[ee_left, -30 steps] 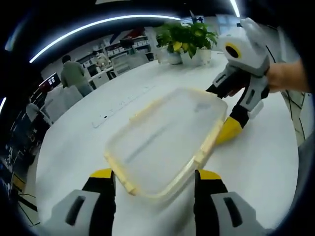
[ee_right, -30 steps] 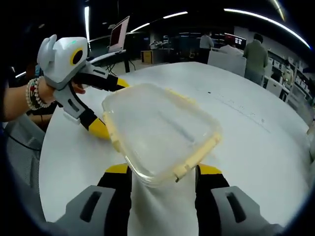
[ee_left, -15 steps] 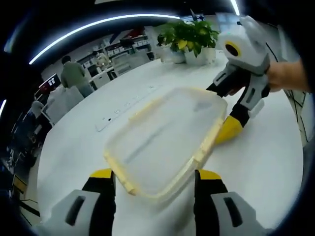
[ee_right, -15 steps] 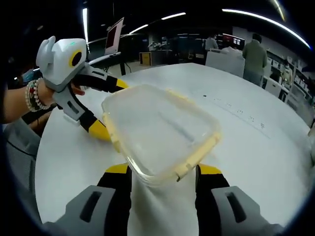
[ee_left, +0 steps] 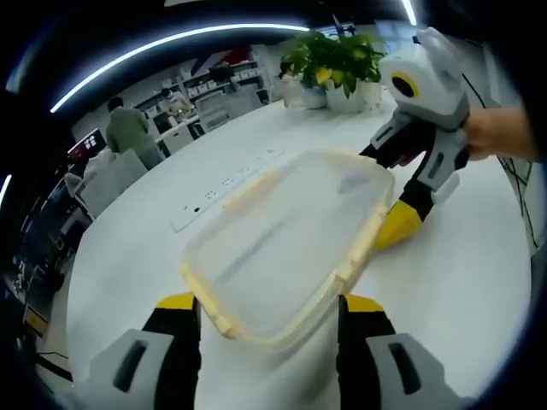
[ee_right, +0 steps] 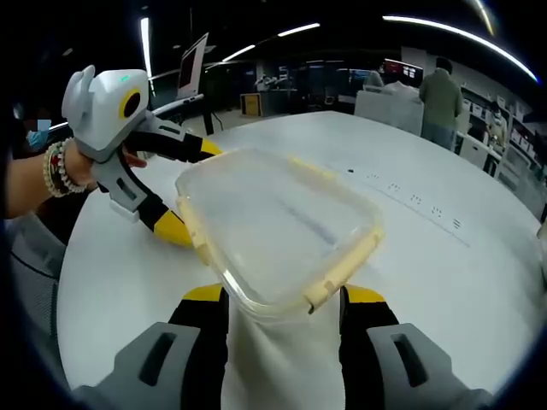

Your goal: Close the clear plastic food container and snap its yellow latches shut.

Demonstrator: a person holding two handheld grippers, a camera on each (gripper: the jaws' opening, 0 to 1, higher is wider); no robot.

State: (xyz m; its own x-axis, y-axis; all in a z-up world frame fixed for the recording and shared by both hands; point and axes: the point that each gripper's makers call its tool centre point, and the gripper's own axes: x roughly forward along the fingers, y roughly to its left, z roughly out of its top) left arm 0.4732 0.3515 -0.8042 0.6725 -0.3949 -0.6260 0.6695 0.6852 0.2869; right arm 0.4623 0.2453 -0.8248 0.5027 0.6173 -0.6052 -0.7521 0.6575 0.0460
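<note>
The left gripper has its two yellow-tipped jaws wide apart, one on each side of a corner of the clear plastic container. I cannot tell if the tips touch it. The right gripper is the same at the far corner: jaws apart, with the container's corner between them. Holding it from two opposite corners like this looks like a way to keep the container from sliding while it gets shut. The container sits tilted in both views, so it may be lifted a bit off the white table, but I cannot be sure. Its lid looks already on top. The yellow latches run along the edges and some stick out a little, so I think they are not snapped yet. Farther off on the table lie a white power strip and some green plants. People stand by desks far behind.
</note>
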